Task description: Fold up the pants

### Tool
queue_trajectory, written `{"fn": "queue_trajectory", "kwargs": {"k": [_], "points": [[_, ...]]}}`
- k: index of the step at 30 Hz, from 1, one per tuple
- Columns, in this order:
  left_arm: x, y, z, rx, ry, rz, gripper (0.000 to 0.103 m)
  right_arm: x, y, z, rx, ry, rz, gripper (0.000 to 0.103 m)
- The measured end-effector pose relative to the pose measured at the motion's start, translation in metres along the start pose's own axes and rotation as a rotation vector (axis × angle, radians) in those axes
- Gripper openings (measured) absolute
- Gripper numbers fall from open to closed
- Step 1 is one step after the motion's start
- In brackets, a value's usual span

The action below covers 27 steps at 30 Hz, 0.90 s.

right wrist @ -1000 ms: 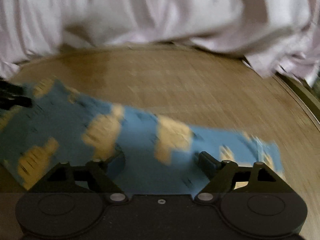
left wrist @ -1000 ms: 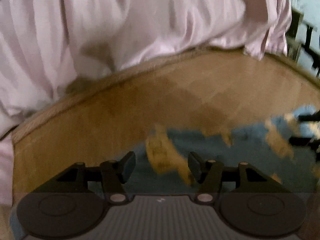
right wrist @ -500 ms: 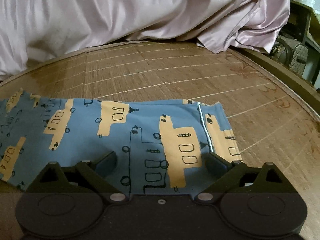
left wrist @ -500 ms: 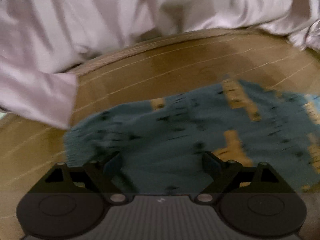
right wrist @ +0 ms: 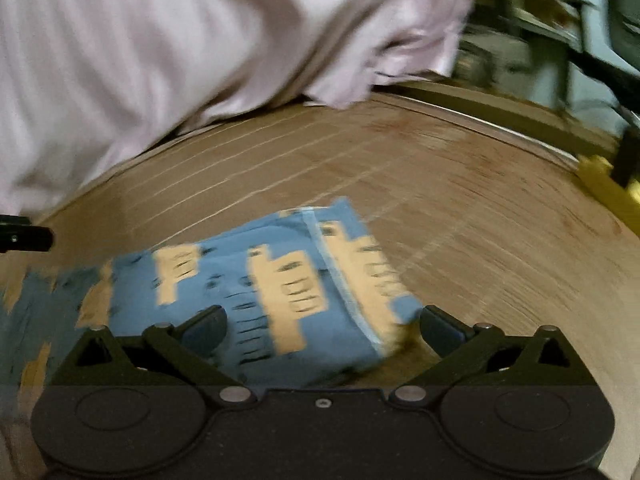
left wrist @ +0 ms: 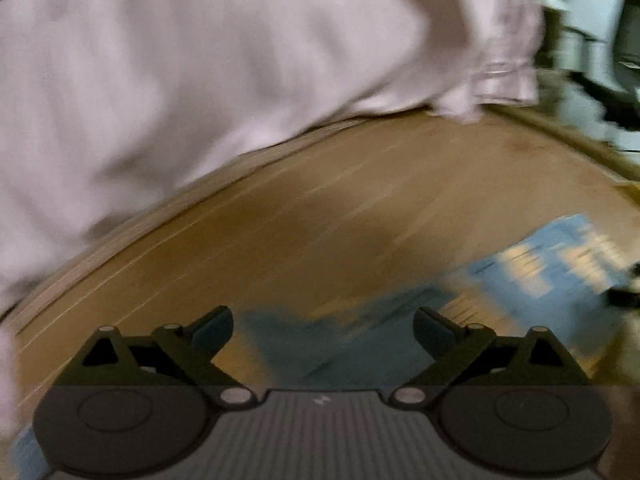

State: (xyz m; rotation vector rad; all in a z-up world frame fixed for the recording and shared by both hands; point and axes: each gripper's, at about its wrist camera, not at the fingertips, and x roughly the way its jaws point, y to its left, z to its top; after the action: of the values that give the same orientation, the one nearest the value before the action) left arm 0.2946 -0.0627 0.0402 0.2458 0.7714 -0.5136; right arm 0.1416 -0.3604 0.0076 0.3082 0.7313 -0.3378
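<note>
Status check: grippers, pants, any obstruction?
Left gripper open, empty. Right gripper open over pants. Pants flat on woven mat. Pink bedding behind, clear.
</note>
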Motion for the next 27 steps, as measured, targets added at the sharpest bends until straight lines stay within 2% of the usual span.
{"fn": "queue_trajectory", "kwargs": {"k": [2, 5, 7, 10, 13, 15, 18, 20, 23, 27], "points": [[0.015, -0.03, 0.025, 0.063, -0.007, -0.134, 0.099, -0.001, -0.008, -0.003, 0.062, 0.003, -0.033, 0.102], [0.04, -0.078, 0.064, 0.189, 0.024, -0.336, 0.099, 0.0, -0.016, -0.007, 0.132, 0.031, -0.07, 0.102], [0.059, -0.113, 0.085, 0.308, 0.057, -0.421, 0.099, -0.001, -0.021, -0.007, 0.192, 0.036, -0.06, 0.102], [0.089, -0.155, 0.104, 0.413, 0.16, -0.463, 0.099, -0.008, -0.032, -0.005, 0.31, 0.027, 0.06, 0.102], [0.109, -0.182, 0.11, 0.451, 0.238, -0.463, 0.092, -0.014, -0.034, -0.001, 0.332, 0.025, 0.111, 0.098], [0.118, -0.194, 0.116, 0.436, 0.242, -0.469, 0.091, -0.013, -0.039, 0.001, 0.381, 0.039, 0.132, 0.094], [0.123, -0.192, 0.117, 0.408, 0.191, -0.491, 0.087, -0.008, -0.047, -0.001, 0.433, 0.075, 0.117, 0.089], [0.129, -0.196, 0.117, 0.41, 0.194, -0.504, 0.077, -0.007, -0.052, -0.001, 0.453, 0.066, 0.125, 0.089], [0.142, -0.203, 0.119, 0.422, 0.225, -0.537, 0.054, -0.005, -0.053, 0.0, 0.454, 0.061, 0.135, 0.083], [0.157, -0.206, 0.12, 0.393, 0.247, -0.573, 0.044, -0.001, -0.056, 0.003, 0.452, 0.048, 0.12, 0.07]]}}
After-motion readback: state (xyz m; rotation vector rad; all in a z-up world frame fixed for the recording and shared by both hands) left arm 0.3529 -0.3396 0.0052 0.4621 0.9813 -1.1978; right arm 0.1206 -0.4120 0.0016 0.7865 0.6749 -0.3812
